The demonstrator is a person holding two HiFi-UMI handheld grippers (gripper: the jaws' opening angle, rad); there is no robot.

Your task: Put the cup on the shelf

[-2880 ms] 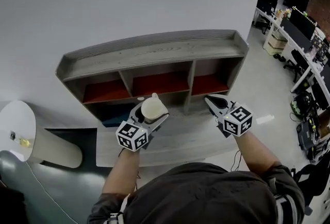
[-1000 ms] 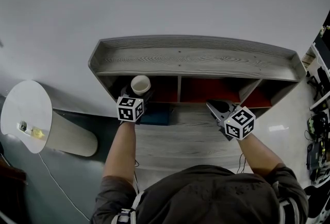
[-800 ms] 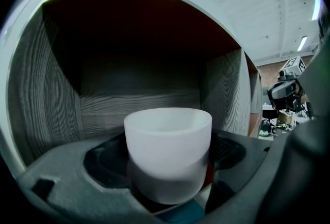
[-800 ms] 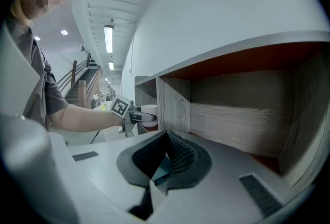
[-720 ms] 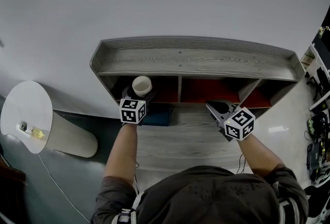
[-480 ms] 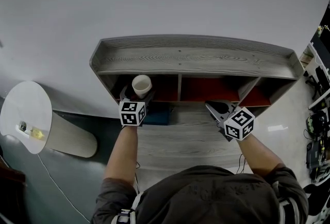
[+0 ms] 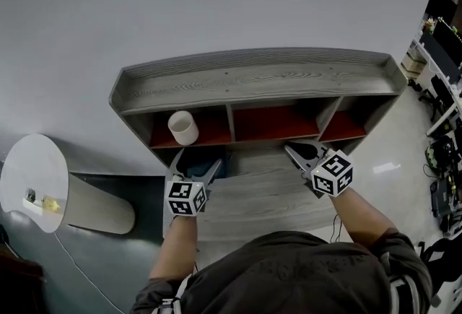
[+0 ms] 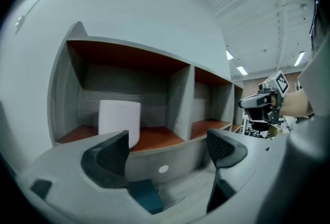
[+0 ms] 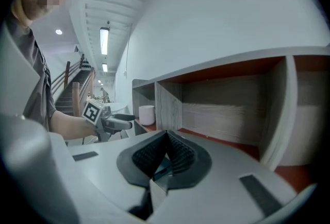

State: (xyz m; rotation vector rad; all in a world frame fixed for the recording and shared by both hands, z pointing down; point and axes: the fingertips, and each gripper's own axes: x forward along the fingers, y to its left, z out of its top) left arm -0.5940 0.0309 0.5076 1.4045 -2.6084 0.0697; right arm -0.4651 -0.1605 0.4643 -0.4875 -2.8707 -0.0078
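Since a sec ago the left gripper (image 7: 196, 159) has backed away from the cup (image 7: 183, 128). The cup was between its fingers then; now it stands alone and the fingers are in front of it, not touching.

Head view: the shelf (image 7: 253, 78) has three red-floored bays. The white cup is upright in the left bay, just beyond the left fingers and a bit to their left. Left fingers are spread wide w/ nothing between them. The right gripper (image 7: 293, 151) is in front of the middle bay, fingers pressed together, holding nothing.

Left gripper view: both fingers (image 8: 107, 158) are splayed and the gap is empty. The cup (image 8: 119, 120) stands past the left finger's tip, on the bay's red floor. A teal object (image 8: 147, 198) lies low between the fingers, below bay level; can't tell what it is.

Right gripper view: fingers (image 9: 149, 155) are clenched tip to tip, empty. The cup (image 9: 147, 114) is well off to their left, w/ the left gripper (image 9: 122, 119) in front of it.
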